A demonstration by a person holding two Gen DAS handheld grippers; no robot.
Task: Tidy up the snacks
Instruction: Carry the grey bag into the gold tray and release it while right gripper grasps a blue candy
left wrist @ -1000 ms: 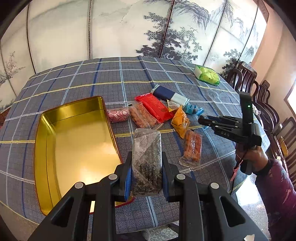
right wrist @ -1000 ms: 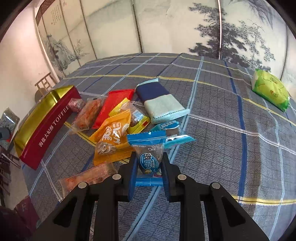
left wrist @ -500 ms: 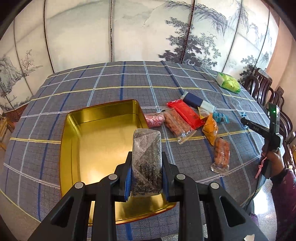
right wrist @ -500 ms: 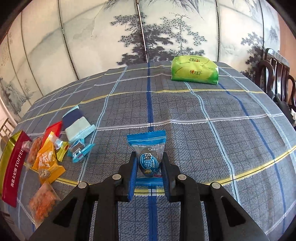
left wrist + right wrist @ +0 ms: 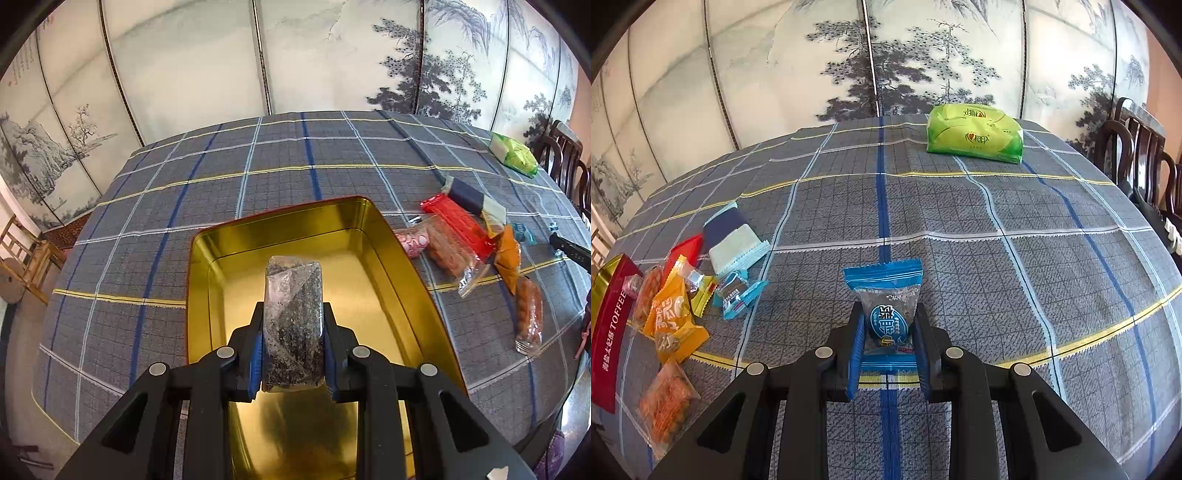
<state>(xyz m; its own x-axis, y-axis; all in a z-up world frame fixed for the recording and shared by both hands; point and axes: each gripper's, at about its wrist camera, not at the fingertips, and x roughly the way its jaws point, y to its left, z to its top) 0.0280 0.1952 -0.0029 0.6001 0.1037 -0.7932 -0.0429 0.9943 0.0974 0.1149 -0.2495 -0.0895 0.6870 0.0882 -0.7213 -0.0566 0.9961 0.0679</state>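
We see the left gripper [image 5: 292, 332] pinching a clear packet of dark snack [image 5: 293, 325] between its blue pads, the packet upright and held above the open gold tin [image 5: 402, 266]; the tin sits on the checked tablecloth [image 5: 221, 192]. To the right of the tin lie a pink sweet [image 5: 413, 242], a clear pack of orange sticks [image 5: 448, 254], a red packet [image 5: 460, 223], a navy and pale packet [image 5: 474, 197] and an orange packet [image 5: 509, 258], bunched close together; a second pack of orange sticks [image 5: 530, 314] lies nearer the table edge; a green pack [image 5: 515, 157] sits well apart at the far side.

In the right wrist view the right gripper [image 5: 887, 339] is clamped on a blue sweet wrapper [image 5: 886, 295], held over the cloth well to the right of the snack pile; the tin's red side [image 5: 607, 332] shows at the left edge.
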